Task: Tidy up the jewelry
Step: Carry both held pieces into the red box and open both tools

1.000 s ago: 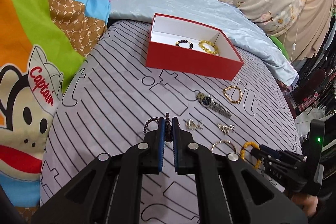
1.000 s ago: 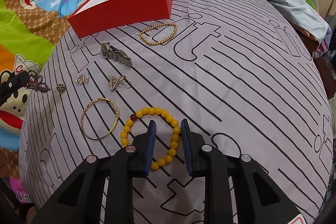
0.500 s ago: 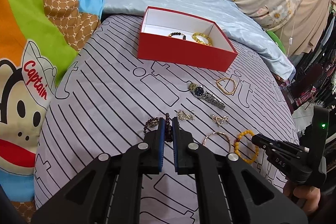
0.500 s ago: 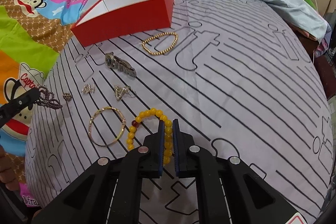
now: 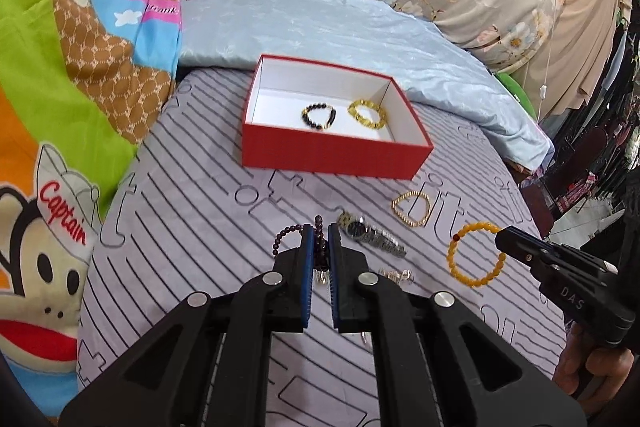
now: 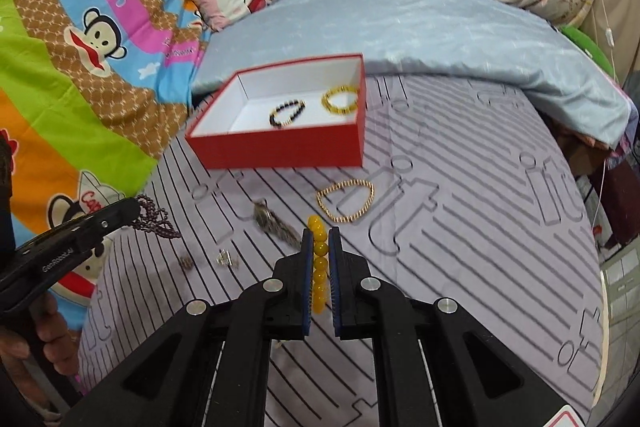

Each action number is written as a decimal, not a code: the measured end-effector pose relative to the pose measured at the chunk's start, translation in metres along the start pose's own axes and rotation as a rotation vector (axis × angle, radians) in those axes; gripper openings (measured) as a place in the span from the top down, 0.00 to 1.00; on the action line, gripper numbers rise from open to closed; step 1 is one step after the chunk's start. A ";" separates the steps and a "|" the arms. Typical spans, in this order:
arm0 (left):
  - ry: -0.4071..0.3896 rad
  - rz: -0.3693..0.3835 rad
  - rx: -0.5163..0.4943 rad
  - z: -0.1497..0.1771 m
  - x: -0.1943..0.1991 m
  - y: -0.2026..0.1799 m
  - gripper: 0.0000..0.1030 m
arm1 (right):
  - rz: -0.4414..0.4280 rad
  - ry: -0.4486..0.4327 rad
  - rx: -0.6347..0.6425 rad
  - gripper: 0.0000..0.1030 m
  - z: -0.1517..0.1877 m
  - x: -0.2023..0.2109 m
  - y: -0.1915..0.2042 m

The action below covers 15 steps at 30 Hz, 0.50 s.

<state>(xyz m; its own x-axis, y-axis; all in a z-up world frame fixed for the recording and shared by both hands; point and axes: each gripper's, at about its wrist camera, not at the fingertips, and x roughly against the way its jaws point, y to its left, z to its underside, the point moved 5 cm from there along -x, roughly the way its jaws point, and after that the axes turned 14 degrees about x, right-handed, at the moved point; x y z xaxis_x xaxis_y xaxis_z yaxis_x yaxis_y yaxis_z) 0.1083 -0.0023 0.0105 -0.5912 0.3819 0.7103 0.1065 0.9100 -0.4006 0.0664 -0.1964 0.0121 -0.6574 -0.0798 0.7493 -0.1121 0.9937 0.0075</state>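
Note:
A red box [image 5: 336, 155] with a white inside lies on the striped bedspread and holds a dark bead bracelet [image 5: 319, 116] and a yellow bead bracelet [image 5: 367, 113]. My left gripper [image 5: 319, 239] is shut on a dark purple bead bracelet [image 5: 285, 235], held in the air in front of the box. My right gripper [image 6: 319, 243] is shut on a yellow bead bracelet [image 6: 319, 263], lifted off the bed; it hangs as a ring in the left wrist view [image 5: 475, 254]. The box also shows in the right wrist view [image 6: 280, 147].
On the bedspread lie a gold bead bracelet [image 6: 347, 200], a metal watch [image 5: 372, 234] and small silver pieces [image 6: 227, 259]. A pale blue quilt [image 5: 320, 27] and pillows lie behind the box. The bed's edge drops off at the right [image 6: 600, 267].
Both grippers have risen and moved forward toward the red box. The right gripper has lifted the yellow bracelet off the bed; the left still holds the dark purple one.

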 end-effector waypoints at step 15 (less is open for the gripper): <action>-0.100 0.028 -0.021 -0.097 -0.039 -0.028 0.94 | 0.000 -0.097 0.060 0.94 -0.103 -0.039 -0.012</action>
<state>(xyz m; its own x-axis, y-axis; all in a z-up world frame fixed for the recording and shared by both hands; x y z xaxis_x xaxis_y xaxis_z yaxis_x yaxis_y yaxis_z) 0.2059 -0.0276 0.0501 -0.6649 0.3897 0.6372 0.1398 0.9030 -0.4063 0.1706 -0.1970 0.0509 -0.7260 -0.0897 0.6818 -0.1541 0.9875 -0.0342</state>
